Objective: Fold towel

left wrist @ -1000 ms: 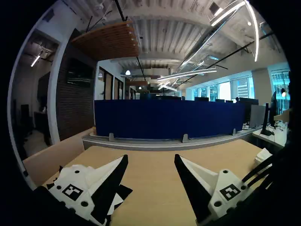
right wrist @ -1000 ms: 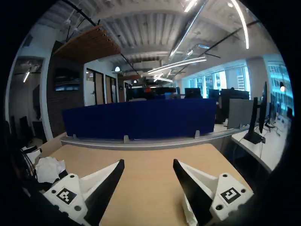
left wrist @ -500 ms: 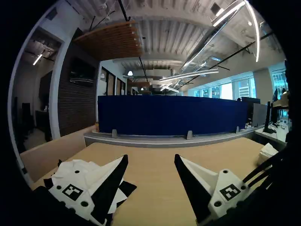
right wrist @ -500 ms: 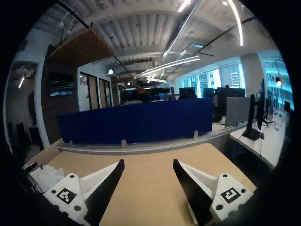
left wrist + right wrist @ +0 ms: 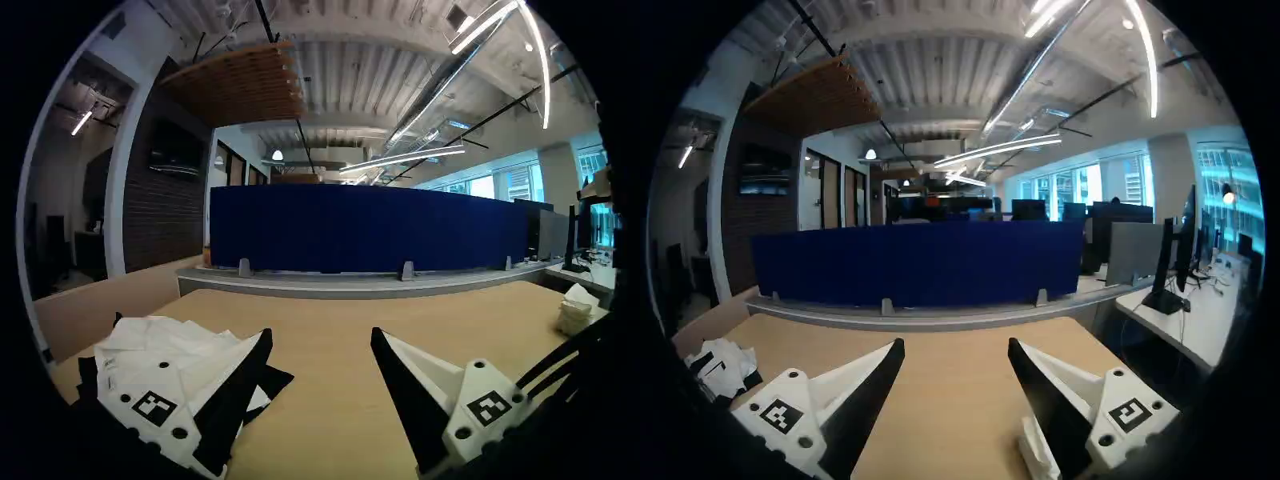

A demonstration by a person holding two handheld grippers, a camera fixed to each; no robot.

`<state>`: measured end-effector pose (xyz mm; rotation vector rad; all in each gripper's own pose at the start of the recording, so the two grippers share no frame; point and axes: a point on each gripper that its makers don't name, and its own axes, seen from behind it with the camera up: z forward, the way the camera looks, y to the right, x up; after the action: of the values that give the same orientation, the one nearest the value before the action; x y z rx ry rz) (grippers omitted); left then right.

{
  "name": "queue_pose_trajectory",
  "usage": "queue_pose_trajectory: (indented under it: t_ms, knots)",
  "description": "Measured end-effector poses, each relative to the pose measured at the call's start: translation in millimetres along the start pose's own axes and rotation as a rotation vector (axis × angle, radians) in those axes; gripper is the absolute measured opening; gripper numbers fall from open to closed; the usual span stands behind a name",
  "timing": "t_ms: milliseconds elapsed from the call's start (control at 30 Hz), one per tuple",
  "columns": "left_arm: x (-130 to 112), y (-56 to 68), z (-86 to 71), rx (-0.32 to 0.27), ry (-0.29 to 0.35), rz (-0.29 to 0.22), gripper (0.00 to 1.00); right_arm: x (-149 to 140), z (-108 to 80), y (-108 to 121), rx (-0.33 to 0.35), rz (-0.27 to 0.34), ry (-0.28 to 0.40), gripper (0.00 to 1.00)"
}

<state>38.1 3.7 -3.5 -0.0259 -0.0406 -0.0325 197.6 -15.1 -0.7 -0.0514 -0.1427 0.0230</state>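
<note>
Left gripper (image 5: 321, 333): jaws released, spread wide, nothing between them. Right gripper (image 5: 955, 342): jaws likewise released and empty. Both hover low over the bench (image 5: 336, 400), whose bare wood shows in each gap.

The towel (image 5: 164, 346) lies on the bench just outside the left gripper's left finger, partly hidden behind it. It is white with black patches, rumpled and in loose layers. Judgement: light, soft and limp, with no stiffness to hold a shape, and it will drag and bunch if pulled by one point. The advisable hold is a pinch on an outer edge or corner, one for each gripper, taking a single layer. Which corners are free cannot be told.

In the right gripper view a small white object (image 5: 1034, 448) sits beside the inner foot of the right finger; what it is cannot be told. Well off to the left of those jaws lies a crumpled white cloth (image 5: 720, 364) with dark marks, possibly the same towel.

Far to the right of the left jaws stands a small white stack (image 5: 578, 308) near the bench edge. Nothing obstructs the surface ahead of either gripper.

Beyond the jaws, a grey rail (image 5: 344, 284) and a blue partition (image 5: 360, 228) close the bench's far side. A monitor (image 5: 1170, 264) stands on the neighbouring desk.
</note>
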Motion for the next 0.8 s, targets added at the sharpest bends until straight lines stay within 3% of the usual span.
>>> queue_pose_trajectory:
  t_ms: [300,467,800]
  knots:
    - [-22,-11.9,6.5,0.018,0.013,-0.007,0.91,9,-1.0,17,-0.032,-0.006,0.025,1.0]
    - [-26,-10.1,8.7,0.019,0.018,-0.024,0.91,15,-3.4,23,-0.044,0.006,0.038,1.0]
    - [-34,-5.3,7.8,0.016,0.027,-0.001,0.91,18,-6.4,32,-0.056,-0.013,0.038,1.0]
